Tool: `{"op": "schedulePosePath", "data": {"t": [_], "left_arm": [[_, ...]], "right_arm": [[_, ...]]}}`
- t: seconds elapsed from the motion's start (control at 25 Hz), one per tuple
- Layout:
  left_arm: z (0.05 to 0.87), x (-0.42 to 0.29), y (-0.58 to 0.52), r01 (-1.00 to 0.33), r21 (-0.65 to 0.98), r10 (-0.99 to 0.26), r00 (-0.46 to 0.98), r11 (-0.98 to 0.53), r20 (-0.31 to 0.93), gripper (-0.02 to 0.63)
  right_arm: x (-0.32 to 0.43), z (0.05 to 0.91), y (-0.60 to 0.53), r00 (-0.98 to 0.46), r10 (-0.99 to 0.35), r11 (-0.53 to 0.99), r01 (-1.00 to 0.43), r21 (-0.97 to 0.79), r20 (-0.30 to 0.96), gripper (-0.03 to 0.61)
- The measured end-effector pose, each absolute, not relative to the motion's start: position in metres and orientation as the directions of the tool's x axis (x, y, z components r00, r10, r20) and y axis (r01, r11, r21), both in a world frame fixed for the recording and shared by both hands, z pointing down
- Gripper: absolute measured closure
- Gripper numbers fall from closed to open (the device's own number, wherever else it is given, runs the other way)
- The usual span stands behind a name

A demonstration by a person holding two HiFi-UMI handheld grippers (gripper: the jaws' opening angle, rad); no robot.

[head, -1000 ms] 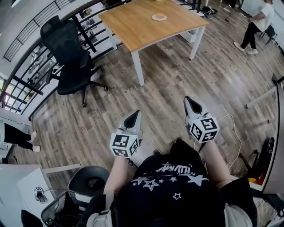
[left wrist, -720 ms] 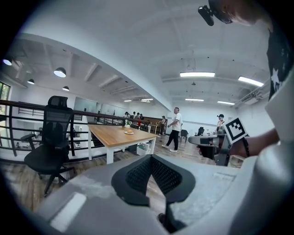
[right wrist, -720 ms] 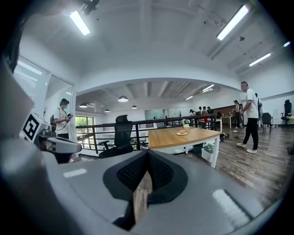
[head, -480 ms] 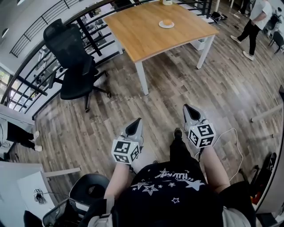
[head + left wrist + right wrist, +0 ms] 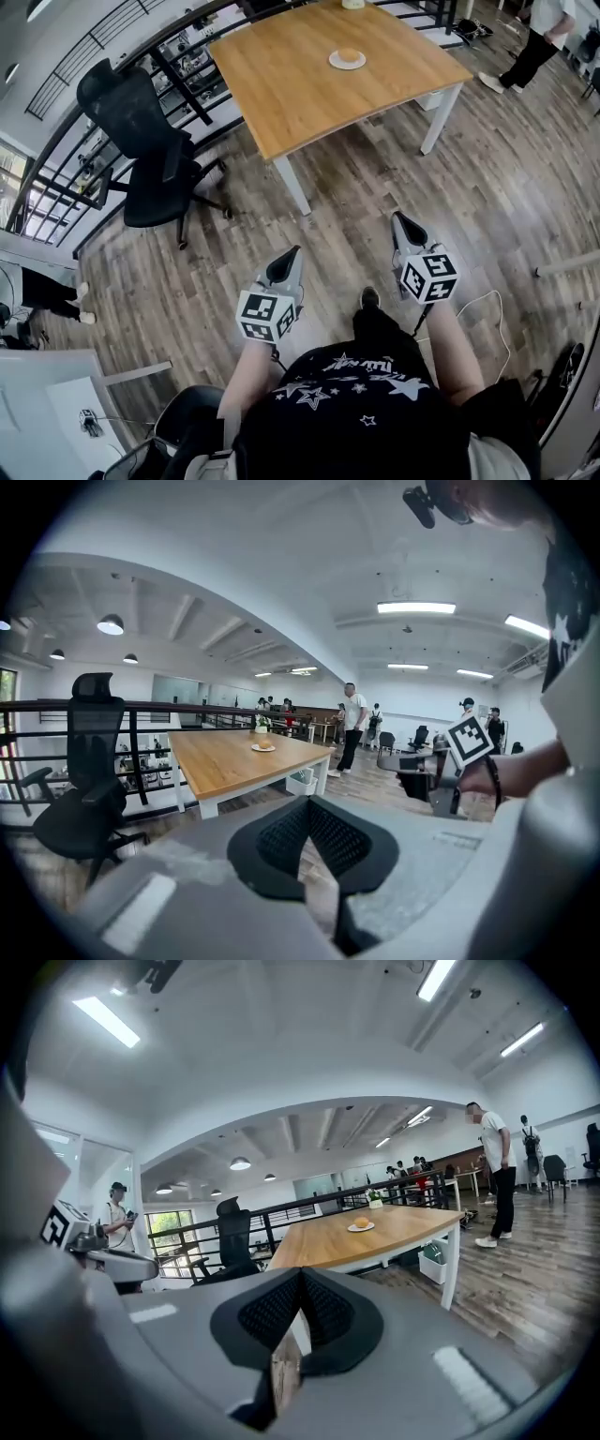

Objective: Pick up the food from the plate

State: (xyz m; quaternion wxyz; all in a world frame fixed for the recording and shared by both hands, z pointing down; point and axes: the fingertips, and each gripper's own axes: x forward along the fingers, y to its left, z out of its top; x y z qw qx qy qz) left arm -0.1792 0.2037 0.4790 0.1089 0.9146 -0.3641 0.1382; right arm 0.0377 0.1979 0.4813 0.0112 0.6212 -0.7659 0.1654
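Observation:
A small round piece of food (image 5: 349, 55) lies on a white plate (image 5: 347, 64) near the far side of a wooden table (image 5: 309, 84). The same food (image 5: 362, 1222) and plate (image 5: 262, 748) show small and distant in both gripper views. My left gripper (image 5: 289, 255) and right gripper (image 5: 400, 221) hang over the wood floor, well short of the table. Both are shut with nothing between the jaws. The left gripper (image 5: 309, 803) and the right gripper (image 5: 300, 1274) point toward the table.
A black office chair (image 5: 141, 141) stands left of the table by a black railing (image 5: 66, 169). A person (image 5: 530, 37) walks at the far right. A white cable (image 5: 487, 309) lies on the floor beside my right side. A second chair (image 5: 178, 412) sits behind my left arm.
I have moved closer to the table, which now sits lower and larger in the head view. Both grippers stay shut and keep their places in front of me.

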Motion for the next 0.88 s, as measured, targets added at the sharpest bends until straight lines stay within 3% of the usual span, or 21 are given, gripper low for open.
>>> {"op": "schedulePosePath", "data": {"t": [0.48, 0.88], "left_arm": [[0.480, -0.077, 0.118, -0.712, 0.108, -0.646, 0.682, -0.694, 0.342, 0.612], [0.485, -0.055, 0.079, -0.747, 0.123, -0.679, 0.650, -0.653, 0.340, 0.612]], "right_arm": [[0.136, 0.481, 0.115, -0.264, -0.942, 0.208, -0.944, -0.256, 0.208, 0.577], [0.181, 0.477, 0.064, -0.272, -0.940, 0.218, -0.943, -0.252, 0.205, 0.577]]}}
